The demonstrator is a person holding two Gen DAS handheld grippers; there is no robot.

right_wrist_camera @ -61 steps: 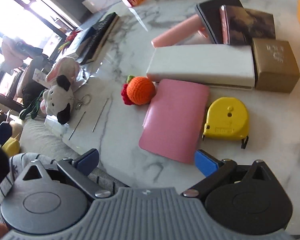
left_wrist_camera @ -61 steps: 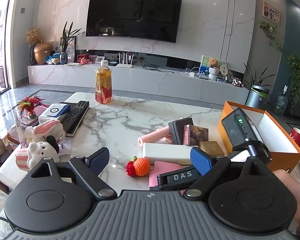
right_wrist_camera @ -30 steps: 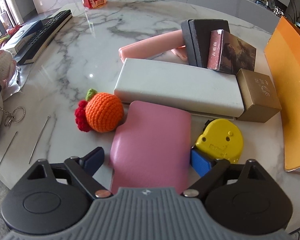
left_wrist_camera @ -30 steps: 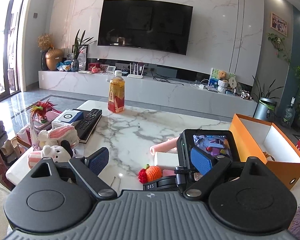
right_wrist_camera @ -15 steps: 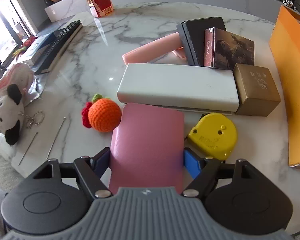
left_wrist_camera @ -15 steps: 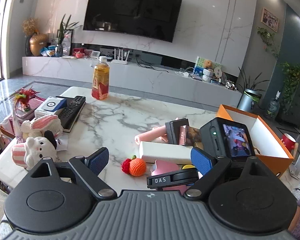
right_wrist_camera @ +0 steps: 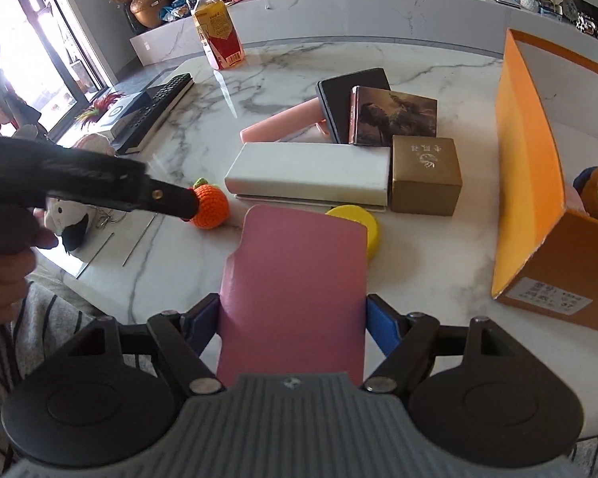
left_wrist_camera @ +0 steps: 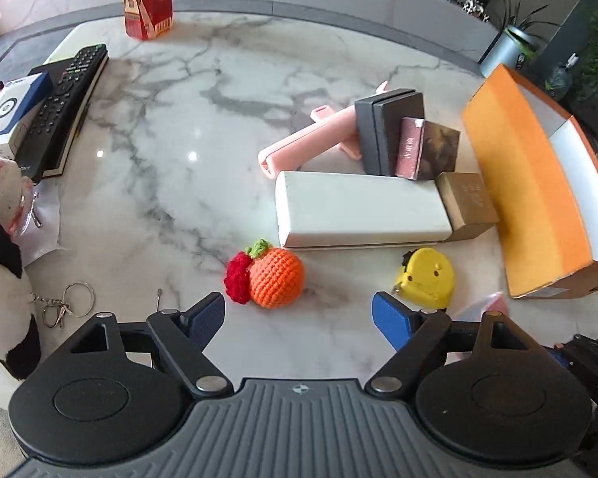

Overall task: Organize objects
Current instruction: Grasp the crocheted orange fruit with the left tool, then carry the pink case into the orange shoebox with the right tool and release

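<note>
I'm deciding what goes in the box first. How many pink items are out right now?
2. A flat pink case is held between the jaws of the right gripper. A long pink case lies on the marble table behind the white box. Others may be hidden.

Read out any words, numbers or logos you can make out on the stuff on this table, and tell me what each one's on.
Nothing reads clearly.
Gold box: embossed characters and an emblem, too faint to read.
Orange box: white end label with print, too blurred.
Drink bottle: red-yellow label with a barcode, text illegible.
Dark-covered book: spine lettering, too small.
Remote control: button marks, too small.
Blue and white box: round logo, no legible words.
</note>
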